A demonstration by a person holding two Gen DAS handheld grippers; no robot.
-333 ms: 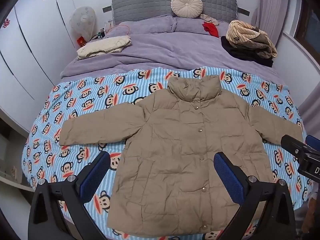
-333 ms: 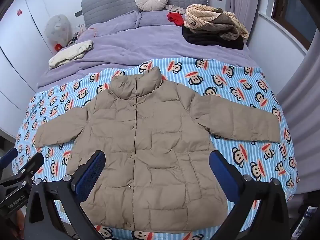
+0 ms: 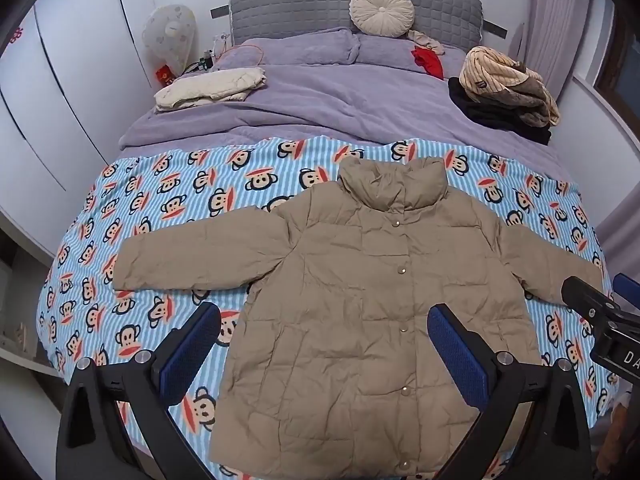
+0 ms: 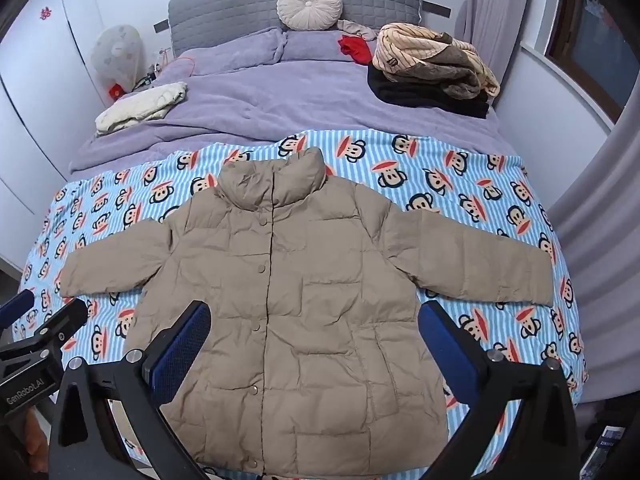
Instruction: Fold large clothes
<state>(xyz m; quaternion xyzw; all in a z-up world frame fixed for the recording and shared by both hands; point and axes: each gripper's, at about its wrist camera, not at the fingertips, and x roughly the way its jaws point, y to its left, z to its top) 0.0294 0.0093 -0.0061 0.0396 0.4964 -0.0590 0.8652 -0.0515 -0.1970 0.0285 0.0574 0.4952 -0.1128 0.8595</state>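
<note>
Bedroom, bed (image 3: 160,184) with monkey-print sheet (image 3: 168,200) over the near half, purple duvet (image 3: 320,104) behind. Grey headboard (image 3: 300,4), round cushion (image 3: 382,10) against it. Tan jacket (image 3: 360,300) lies flat on the sheet, front up, snapped shut, collar toward the headboard, both sleeves spread out to the sides.

Left hand-held gripper (image 3: 324,354) hovers above the jacket's lower half, jaws wide, nothing held; blue pads (image 3: 188,354) straddle the jacket's left hem side and its middle. Left sleeve is ahead-left of it.

Right hand-held gripper (image 4: 314,346) also wide, empty, over the jacket's lower body; right sleeve ahead-right of it. Each gripper shows at the edge of the other's view.

Far ahead-left of both: folded cream garment (image 3: 210,88) on the duvet. Far ahead-right: pile of striped and black clothes (image 3: 508,92), red item (image 3: 428,60) near the pillows. White wardrobe (image 3: 60,80) on the left.
</note>
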